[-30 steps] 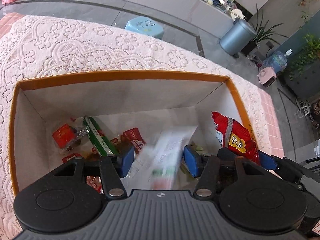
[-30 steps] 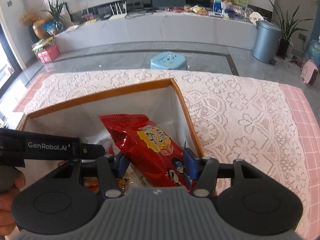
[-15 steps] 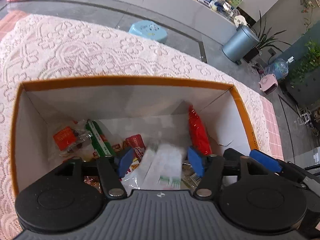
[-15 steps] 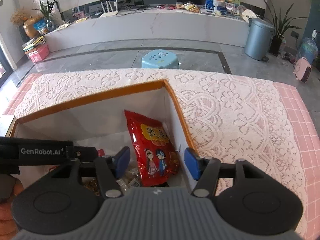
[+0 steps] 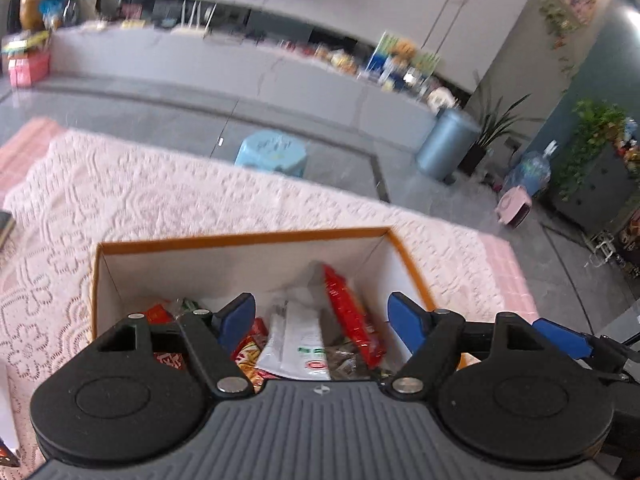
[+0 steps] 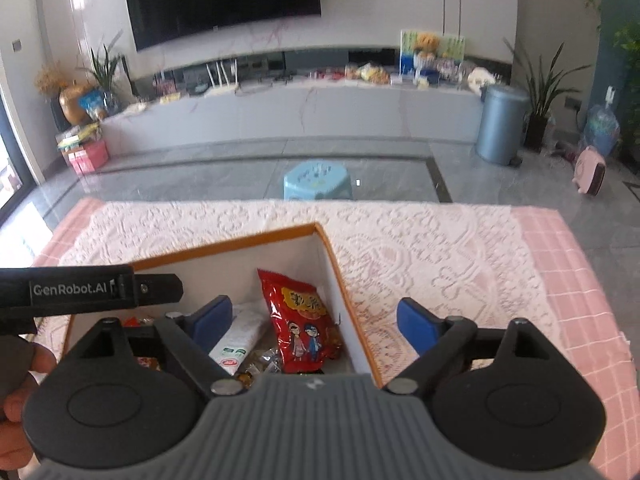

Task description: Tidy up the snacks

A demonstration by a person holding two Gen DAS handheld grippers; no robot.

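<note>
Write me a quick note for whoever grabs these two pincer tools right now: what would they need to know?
Left gripper: jaws have just been opening, nothing between them, above the box.
Right gripper: jaws have just been opening too, empty, over the box's right wall.
Things: the orange-rimmed white cardboard box sits on the pink lace tablecloth. Inside lie the red crinkly snack bag, leaning by the right wall, the white flat packet beside it, and small wrapped snacks.
Done: both packs are in the box.
Left: no loose snacks show on the cloth in view; check beyond it.
</note>
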